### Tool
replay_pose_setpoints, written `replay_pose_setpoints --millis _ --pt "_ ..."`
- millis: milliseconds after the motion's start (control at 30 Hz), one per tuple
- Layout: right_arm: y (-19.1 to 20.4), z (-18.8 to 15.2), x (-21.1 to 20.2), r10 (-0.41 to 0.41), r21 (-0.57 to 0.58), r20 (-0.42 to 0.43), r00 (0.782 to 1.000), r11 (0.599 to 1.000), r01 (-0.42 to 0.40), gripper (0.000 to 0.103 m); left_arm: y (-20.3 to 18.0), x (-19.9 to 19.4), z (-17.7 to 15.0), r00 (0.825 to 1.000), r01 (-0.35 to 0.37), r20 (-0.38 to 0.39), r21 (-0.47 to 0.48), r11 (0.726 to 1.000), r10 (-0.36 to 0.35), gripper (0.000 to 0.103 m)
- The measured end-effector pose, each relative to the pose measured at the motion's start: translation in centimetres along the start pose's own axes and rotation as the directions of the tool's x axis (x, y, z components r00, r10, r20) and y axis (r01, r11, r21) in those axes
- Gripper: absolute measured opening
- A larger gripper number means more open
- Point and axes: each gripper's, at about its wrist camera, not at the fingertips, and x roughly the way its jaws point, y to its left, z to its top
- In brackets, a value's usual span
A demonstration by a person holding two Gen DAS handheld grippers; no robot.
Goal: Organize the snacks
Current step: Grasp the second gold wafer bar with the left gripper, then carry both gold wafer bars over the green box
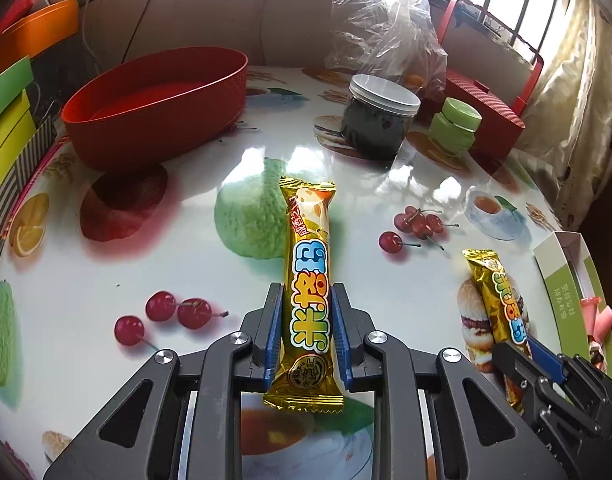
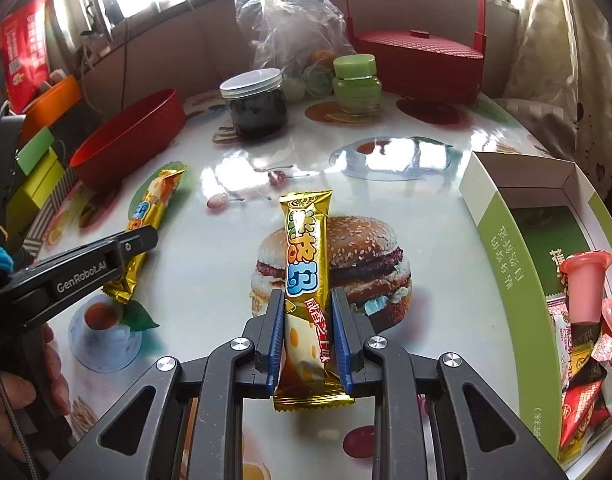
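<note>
- Snack bars in gold wrappers, two of them, each lying along the glossy printed surface point(image 1: 386, 208).
- Left tool point(image 1: 306, 296) is clamped on the left bar point(image 1: 308, 264), blue pads pressing both sides near its lower end; the bar points away over a green fruit print.
- Right tool point(image 2: 308, 300) grips the right bar point(image 2: 306, 264), which lies over a burger print.
- Whether either bar is lifted or resting on the surface is hard to judge.
- Red tub point(image 1: 154, 108) stands at the far left, nothing visible inside it.
- Green box point(image 2: 506, 264) at the right edge holds mixed snacks and pink cups.
- Dark jar point(image 1: 380, 120) and green jar point(image 1: 456, 124) stand behind, near a plastic bag point(image 1: 386, 28).
</note>
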Motion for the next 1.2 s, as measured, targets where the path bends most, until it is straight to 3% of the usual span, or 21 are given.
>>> replay_pose_setpoints --millis 633,1200 --pt "1.1 -0.8 -3.2 0.011 -0.022 0.043 0.999 1.0 -0.01 0.021 0.4 -4.0 -2.7 0.998 0.04 0.041 -0.008 0.999 -0.04 0.024" --pt "0.4 -2.4 -8.7 0.005 -0.024 0.115 0.993 1.0 -0.003 0.021 -2.1 -9.0 -4.5 0.989 0.104 0.098 0.036 0.994 -0.107 0.024"
